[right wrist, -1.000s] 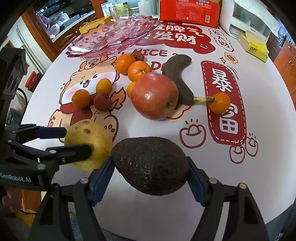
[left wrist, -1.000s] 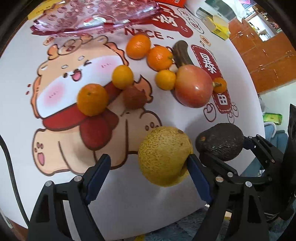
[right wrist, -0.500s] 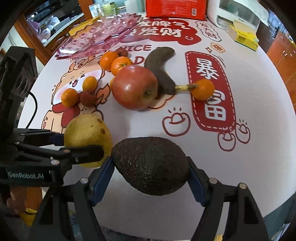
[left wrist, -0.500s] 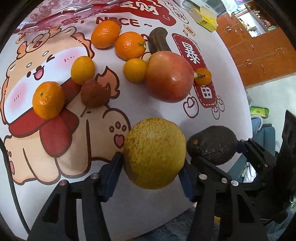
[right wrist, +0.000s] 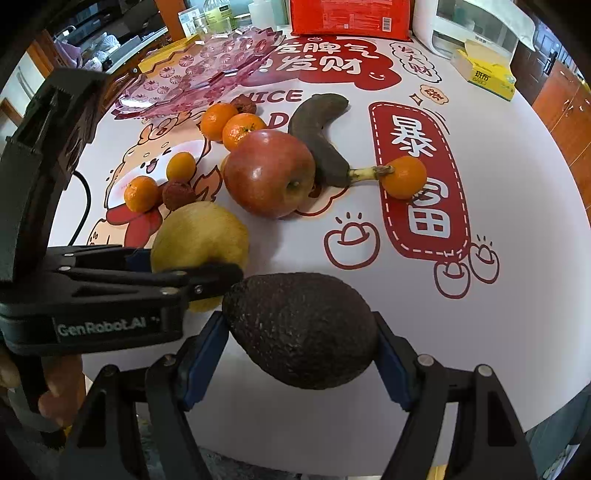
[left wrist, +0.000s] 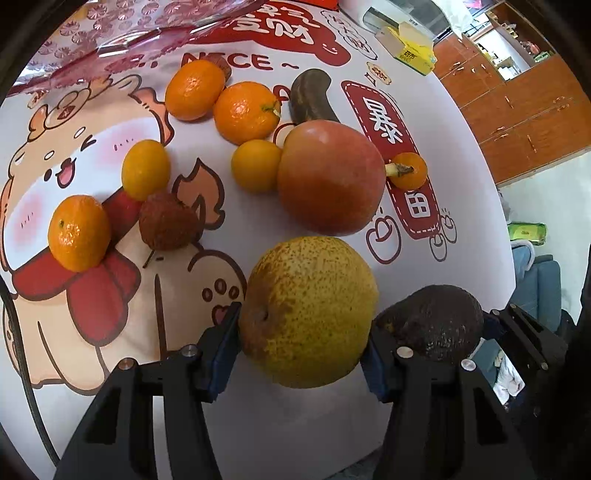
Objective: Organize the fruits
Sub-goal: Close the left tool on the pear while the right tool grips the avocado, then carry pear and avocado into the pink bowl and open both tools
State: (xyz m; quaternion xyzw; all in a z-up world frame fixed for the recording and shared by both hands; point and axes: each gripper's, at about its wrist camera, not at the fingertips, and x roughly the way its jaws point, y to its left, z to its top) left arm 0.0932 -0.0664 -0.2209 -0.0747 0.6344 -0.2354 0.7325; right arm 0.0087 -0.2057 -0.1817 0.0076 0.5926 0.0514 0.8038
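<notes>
My left gripper (left wrist: 301, 347) is shut on a yellow speckled pear (left wrist: 308, 312), held just above the table's near edge; the pear also shows in the right wrist view (right wrist: 199, 243). My right gripper (right wrist: 299, 350) is shut on a dark avocado (right wrist: 301, 328), right beside the left one; the avocado shows in the left wrist view (left wrist: 436, 321). Further out lie a red apple (right wrist: 269, 173), a blackened banana (right wrist: 321, 136), several oranges such as one (left wrist: 245, 112), and a lychee (left wrist: 166, 221).
A pink patterned tray (right wrist: 207, 74) lies at the far left of the table. A red box (right wrist: 351, 16), a white appliance (right wrist: 476, 29) and a yellow tissue box (right wrist: 487, 74) stand along the far edge. The round table's printed cloth (right wrist: 498, 184) has bare room on the right.
My left gripper closed on the pear and lifted it, moving forward over the table. My right gripper kept hold of the avocado and rose slightly.
</notes>
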